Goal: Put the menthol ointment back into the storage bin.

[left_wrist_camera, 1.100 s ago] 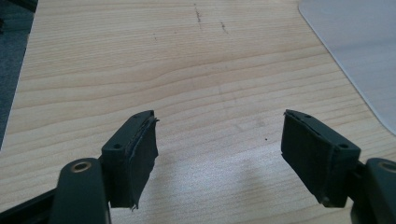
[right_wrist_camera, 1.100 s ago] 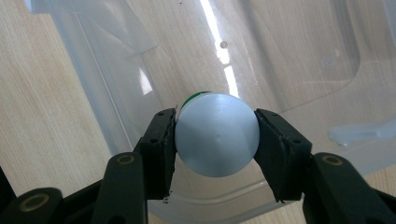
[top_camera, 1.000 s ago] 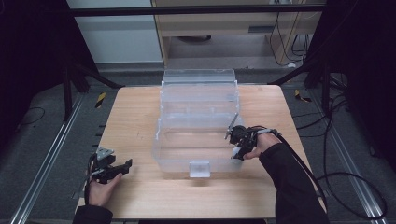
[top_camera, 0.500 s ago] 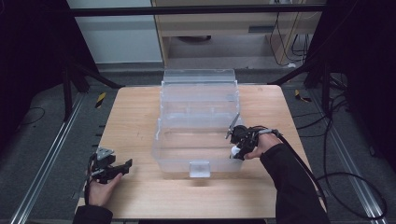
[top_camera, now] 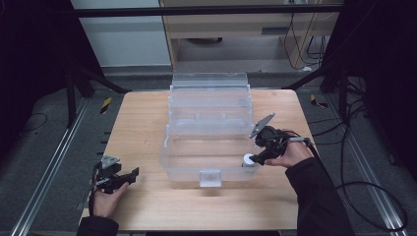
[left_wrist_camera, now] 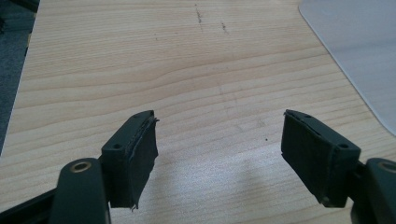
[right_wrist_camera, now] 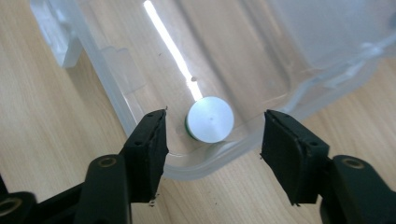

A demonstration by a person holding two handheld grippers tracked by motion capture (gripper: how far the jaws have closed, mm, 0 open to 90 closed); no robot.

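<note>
At the lower left of the high view, the left gripper (top_camera: 129, 174) lay low over the wooden tabletop (top_camera: 137, 128), held in the person's left hand (top_camera: 105, 196). Its jaws stood wide apart with nothing between them; in the left gripper view only bare wood grain showed past the two black pads (left_wrist_camera: 140, 149), with a pale corner of the clear plastic box (left_wrist_camera: 359, 51) at the upper right of that frame.

The clear plastic box (top_camera: 211, 125) sat in the middle of the tabletop, open-topped, with a small latch tab on its near wall.

At the right of centre in the high view, the right gripper (top_camera: 253, 160) hung over the box's near right corner, held by the right hand (top_camera: 290, 155). Its jaws were also spread wide and gripped nothing. In the right gripper view, a small round silver-topped cylinder (right_wrist_camera: 210, 119) with a green edge stood inside the box, just beside the rounded corner wall, between the lines of the two open jaws but touching neither.
</note>
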